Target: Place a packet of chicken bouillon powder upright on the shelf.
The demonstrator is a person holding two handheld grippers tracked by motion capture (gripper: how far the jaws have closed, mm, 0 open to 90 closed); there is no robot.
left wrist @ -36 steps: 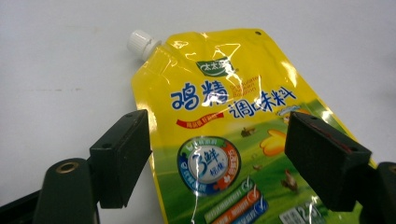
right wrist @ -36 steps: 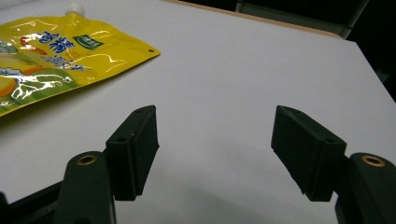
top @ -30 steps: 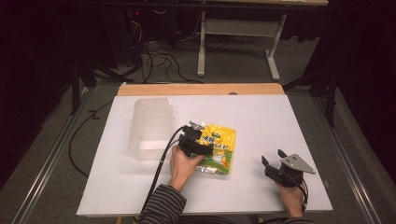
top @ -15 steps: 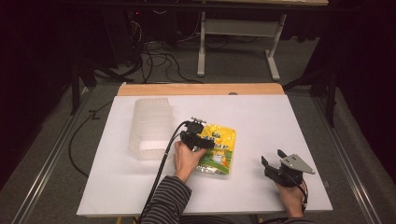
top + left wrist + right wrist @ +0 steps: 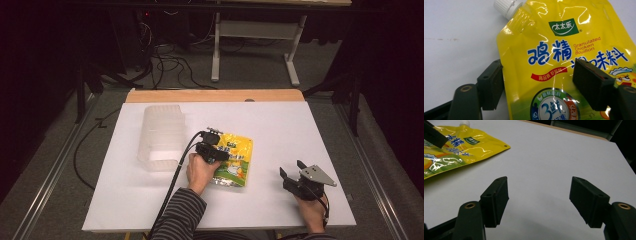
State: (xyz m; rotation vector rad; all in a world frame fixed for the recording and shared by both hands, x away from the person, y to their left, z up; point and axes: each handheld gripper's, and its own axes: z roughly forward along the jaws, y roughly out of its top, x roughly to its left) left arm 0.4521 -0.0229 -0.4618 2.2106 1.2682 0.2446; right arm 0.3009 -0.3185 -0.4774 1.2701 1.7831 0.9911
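The yellow pouch (image 5: 233,159) lies flat in the middle of the white table (image 5: 300,125). The left gripper (image 5: 537,82) hangs wide open over it. The right gripper (image 5: 292,172), also open, rests near the right.

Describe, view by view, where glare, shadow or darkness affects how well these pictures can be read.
High view: the white table is brightly lit, the surroundings nearly black. Left gripper view: white glare streaks cross the yellow pouch, yet its print stays legible. Right gripper view: soft shadow lies on the table under the open right gripper.
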